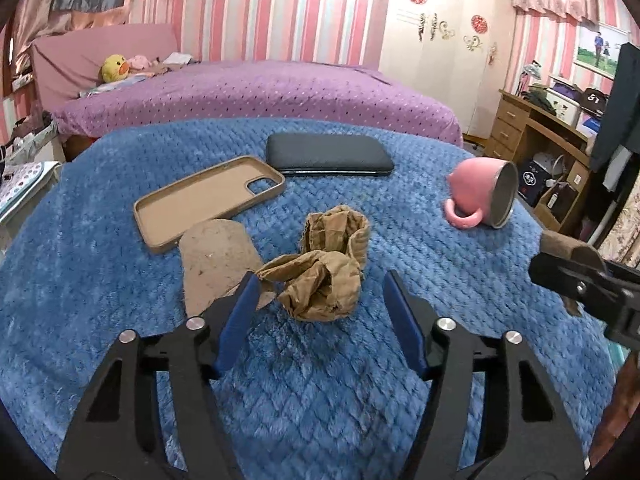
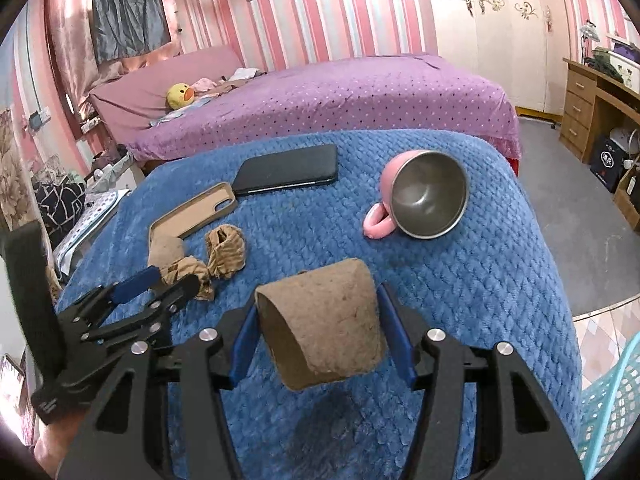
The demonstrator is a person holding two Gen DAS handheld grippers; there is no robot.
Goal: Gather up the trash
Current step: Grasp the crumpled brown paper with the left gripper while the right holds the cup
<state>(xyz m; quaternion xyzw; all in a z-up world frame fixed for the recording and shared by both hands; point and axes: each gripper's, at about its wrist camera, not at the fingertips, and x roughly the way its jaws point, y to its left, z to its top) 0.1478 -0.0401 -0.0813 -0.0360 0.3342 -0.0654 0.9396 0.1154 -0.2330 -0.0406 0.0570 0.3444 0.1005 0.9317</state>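
Pink-striped walls and a purple bed (image 1: 256, 92) lie behind a table draped in a blue quilted blanket (image 1: 320, 380). Seen from the left wrist, the left gripper (image 1: 320, 292) hangs low over the blanket with its blue pads spread. A crumpled wad of brown paper (image 1: 320, 280) sits between the fingertips, and neither pad presses it. Touching it behind is a second paper wad (image 1: 336, 228). A flat brown cardboard scrap (image 1: 212, 260) lies to the left, beside an empty tan phone case (image 1: 208, 200). A black phone (image 1: 328, 154) lies further back, and a pink mug (image 1: 480, 196) rests on its side to the right.

From the right wrist, the right gripper (image 2: 316, 320) pinches a curved piece of brown cardboard (image 2: 324, 316) between its blue pads, lifted clear of the blanket. On the left the left gripper straddles the paper wad. At the lower right edge stands a turquoise mesh basket (image 2: 612, 412).
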